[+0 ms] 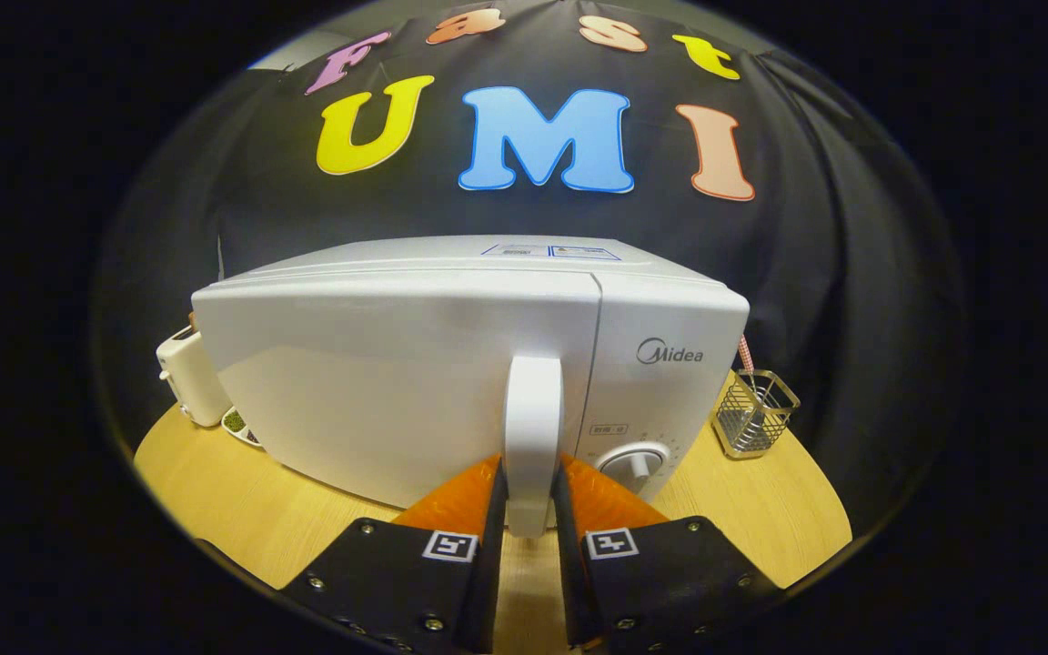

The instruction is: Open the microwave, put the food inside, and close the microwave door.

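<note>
A white microwave (397, 382) stands on the round wooden table (233, 509), right in front of me. Its door looks closed or barely ajar. A vertical white door handle (533, 428) sits at the door's right edge, beside the control panel with a round dial (638, 462). My gripper (531, 509) has its two orange-and-black fingers on either side of the handle's lower part, pressing on it. A small dish (242, 428) with greenish food peeks out past the microwave's left lower corner.
A cream-coloured toaster (189, 375) stands left of the microwave, next to the dish. A wire mesh holder (754, 411) sits on the table to the microwave's right. Bare wooden tabletop lies on both sides of my fingers.
</note>
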